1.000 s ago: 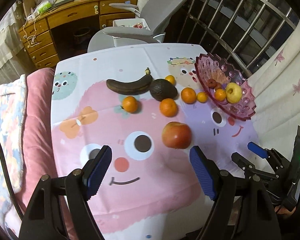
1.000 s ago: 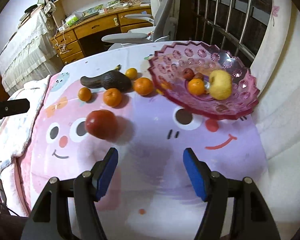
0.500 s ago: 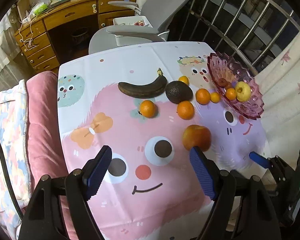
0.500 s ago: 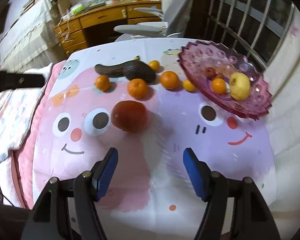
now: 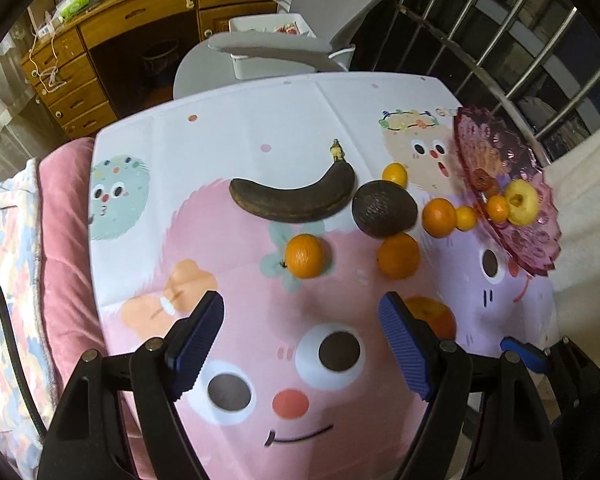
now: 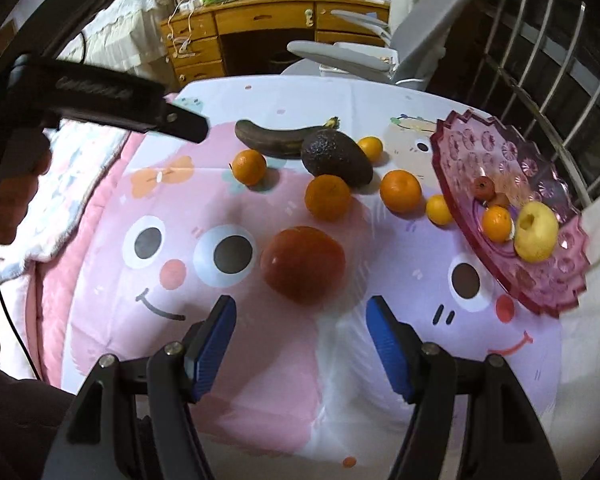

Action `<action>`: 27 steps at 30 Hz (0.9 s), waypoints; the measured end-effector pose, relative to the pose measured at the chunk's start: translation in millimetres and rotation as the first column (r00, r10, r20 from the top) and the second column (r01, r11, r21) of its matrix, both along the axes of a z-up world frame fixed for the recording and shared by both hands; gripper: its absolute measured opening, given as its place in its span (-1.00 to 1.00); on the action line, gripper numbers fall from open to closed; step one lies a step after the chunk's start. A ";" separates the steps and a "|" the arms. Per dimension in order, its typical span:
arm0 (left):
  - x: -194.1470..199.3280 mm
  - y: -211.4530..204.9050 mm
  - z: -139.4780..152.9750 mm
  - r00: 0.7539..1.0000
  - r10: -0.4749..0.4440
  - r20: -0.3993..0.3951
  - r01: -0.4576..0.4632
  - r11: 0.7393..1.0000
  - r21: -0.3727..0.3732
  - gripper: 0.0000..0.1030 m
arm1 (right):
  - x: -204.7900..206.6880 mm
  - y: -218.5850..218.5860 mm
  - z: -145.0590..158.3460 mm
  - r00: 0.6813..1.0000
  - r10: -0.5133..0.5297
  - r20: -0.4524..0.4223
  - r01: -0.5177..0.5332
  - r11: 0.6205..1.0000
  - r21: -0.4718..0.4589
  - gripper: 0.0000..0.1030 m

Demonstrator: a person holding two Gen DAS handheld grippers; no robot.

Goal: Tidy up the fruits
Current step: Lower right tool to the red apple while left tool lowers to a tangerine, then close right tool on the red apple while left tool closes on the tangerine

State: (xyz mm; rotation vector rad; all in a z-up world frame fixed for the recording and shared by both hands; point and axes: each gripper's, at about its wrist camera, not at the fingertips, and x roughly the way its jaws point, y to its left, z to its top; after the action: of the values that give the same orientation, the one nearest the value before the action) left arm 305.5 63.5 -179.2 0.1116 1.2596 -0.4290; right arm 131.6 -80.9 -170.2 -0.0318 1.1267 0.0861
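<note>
Both empty: left gripper and right gripper gape, now nearer the red apple

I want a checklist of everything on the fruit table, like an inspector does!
Surface: cartoon-face tablecloth, flat.
Job's things: big red apple, dark overripe banana, dark avocado, loose oranges on the cloth; pink glass bowl holds a yellow apple, an orange, small red fruits.
Clutter: nothing seen.
Grippers: left gripper and right gripper open, empty.
Cables: black cable at left.
Surroundings: grey chair, wooden desk.
</note>
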 end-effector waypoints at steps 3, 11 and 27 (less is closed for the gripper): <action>11.4 -9.1 -16.3 1.000 0.005 -0.017 -0.005 1.000 -0.005 0.53 | 8.1 -3.8 -10.3 1.000 0.005 -0.013 -0.005 1.000 0.006 0.32; 32.1 -25.1 -53.7 0.998 0.029 -0.056 -0.029 1.000 -0.002 0.53 | 26.6 -13.7 -33.2 0.999 0.040 -0.032 -0.036 0.995 0.094 0.32; 47.4 -38.9 -92.4 0.990 0.038 -0.139 -0.044 0.998 -0.036 0.03 | 55.4 -24.0 -61.5 0.999 0.018 -0.030 -0.009 0.967 0.255 0.34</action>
State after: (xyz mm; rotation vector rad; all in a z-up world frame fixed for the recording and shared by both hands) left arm 352.9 24.6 -271.6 0.0234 1.3867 -0.4309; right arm 187.0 -104.9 -231.7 0.1919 1.1404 0.2438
